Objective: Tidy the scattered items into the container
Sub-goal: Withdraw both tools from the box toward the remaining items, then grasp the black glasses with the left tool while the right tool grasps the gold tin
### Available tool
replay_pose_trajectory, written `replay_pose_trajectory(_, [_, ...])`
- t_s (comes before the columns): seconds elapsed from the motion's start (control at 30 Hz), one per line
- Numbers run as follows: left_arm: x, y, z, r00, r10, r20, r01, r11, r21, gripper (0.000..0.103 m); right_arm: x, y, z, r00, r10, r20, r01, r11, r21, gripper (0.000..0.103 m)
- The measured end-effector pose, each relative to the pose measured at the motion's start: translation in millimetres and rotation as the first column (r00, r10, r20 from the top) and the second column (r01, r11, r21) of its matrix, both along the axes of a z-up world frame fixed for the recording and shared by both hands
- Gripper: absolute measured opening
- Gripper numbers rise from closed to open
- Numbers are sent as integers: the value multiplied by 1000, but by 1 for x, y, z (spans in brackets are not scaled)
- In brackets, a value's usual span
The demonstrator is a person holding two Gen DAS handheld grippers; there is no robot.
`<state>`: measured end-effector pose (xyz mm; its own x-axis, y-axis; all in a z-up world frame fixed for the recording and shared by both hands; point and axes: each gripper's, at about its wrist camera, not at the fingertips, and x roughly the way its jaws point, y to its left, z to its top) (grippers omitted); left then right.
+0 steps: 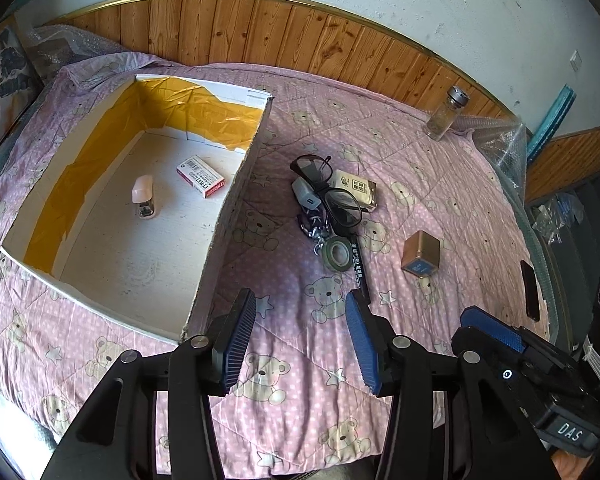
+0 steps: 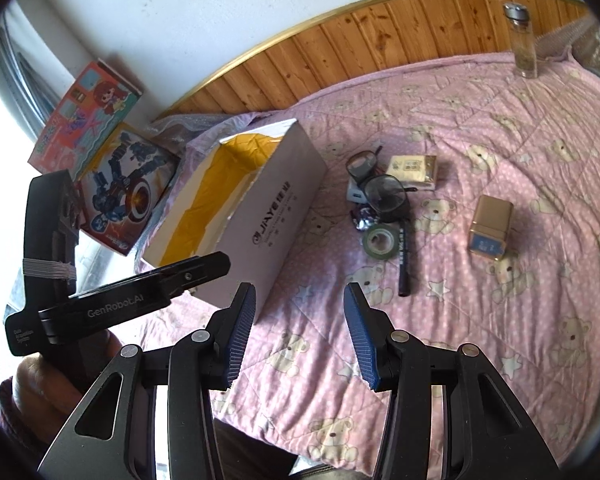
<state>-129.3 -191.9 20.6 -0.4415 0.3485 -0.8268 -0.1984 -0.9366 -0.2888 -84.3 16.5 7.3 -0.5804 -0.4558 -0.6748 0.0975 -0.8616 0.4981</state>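
At the far left of the right wrist view, two colourful toy boxes (image 2: pixel 112 184) lean against the white wall (image 2: pixel 188 20), beside a bright window edge. A band of wood panelling (image 1: pixel 260 32) with a brass-coloured trim runs along the wall behind the bed.

The bed is covered by a pink quilt (image 1: pixel 308 380) printed with teddy bears and stars, and everything lies on it. On its left part sits the open white cardboard box (image 1: pixel 228 216), lined inside with yellow tape. In it lie a small pink stapler (image 1: pixel 143 196) and a red-and-white staple box (image 1: pixel 200 177), apart from each other.

Just right of the box is a loose pile: black glasses (image 1: pixel 332 194) lying over a grey charger (image 1: pixel 306 196) and a tan packet (image 1: pixel 354 190), with a chain (image 1: pixel 314 226) below, a roll of green tape (image 1: pixel 337 253) and a black pen (image 1: pixel 360 272) touching the roll. Further right a gold tin (image 1: pixel 420 254) stands alone. A glass bottle (image 1: pixel 446 114) with a metal cap stands upright near the panelling, next to crumpled bubble wrap (image 1: pixel 504 140).

The left gripper (image 1: pixel 300 340) hovers above the quilt, fingers spread apart and holding nothing. The right gripper (image 2: pixel 300 336) is likewise spread wide and bare, aimed toward the pen.
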Motion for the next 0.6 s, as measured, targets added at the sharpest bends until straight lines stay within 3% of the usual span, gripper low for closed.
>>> replay_pose_trajectory(0.33, [-36, 67, -34, 995, -83, 60, 84, 996, -11, 53, -21, 69, -40, 982, -170, 81, 171, 985, -9, 51])
replay_pose_trajectory(0.6, [-88, 94, -66, 993, -29, 112, 30, 999, -14, 58, -47, 88, -59, 964, -249, 95, 241, 966, 89, 55])
